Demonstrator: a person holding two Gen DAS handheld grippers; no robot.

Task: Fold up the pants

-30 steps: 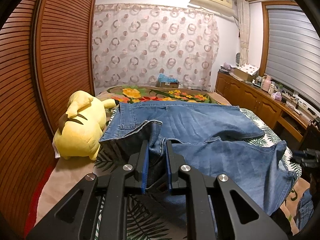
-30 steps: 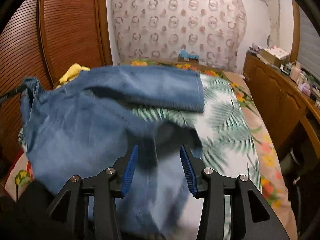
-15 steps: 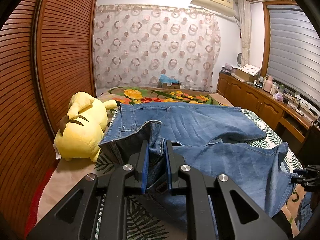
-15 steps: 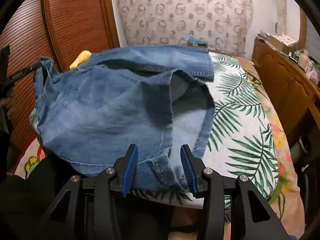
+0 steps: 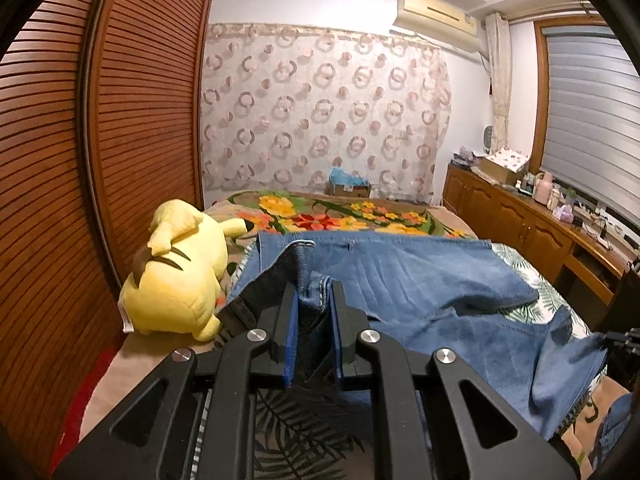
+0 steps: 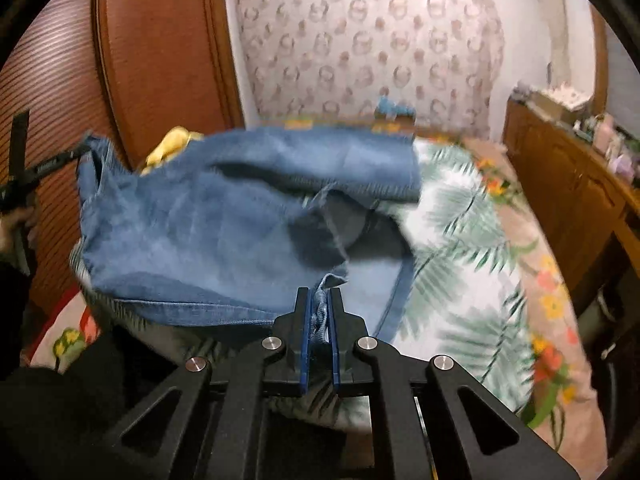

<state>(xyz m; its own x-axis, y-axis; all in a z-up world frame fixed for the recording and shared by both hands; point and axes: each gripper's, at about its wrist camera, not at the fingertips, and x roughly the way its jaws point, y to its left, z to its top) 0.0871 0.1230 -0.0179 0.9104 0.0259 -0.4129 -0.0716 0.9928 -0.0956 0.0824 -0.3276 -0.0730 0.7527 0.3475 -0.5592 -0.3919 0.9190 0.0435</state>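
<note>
- Pants (image 5: pixel 420 280): lay mid-frame on the bed (image 6: pixel 460 240), one leg lifted for folding over.
- Left gripper (image 5: pixel 313 308): clamped on the waistband, lower centre.
- Right gripper (image 6: pixel 318 312): pinched the hem; plush toy (image 5: pixel 176 276) sat beside, left.

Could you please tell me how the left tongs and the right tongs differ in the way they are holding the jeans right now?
The left tongs clamp a thick bunch of the jeans at the waistband end, beside the yellow plush toy; the right tongs pinch a thin hemmed edge at the opposite end. The left pair's pads sit wider apart; the right pair's are nearly together. Both are shut on denim above the bed.
</note>
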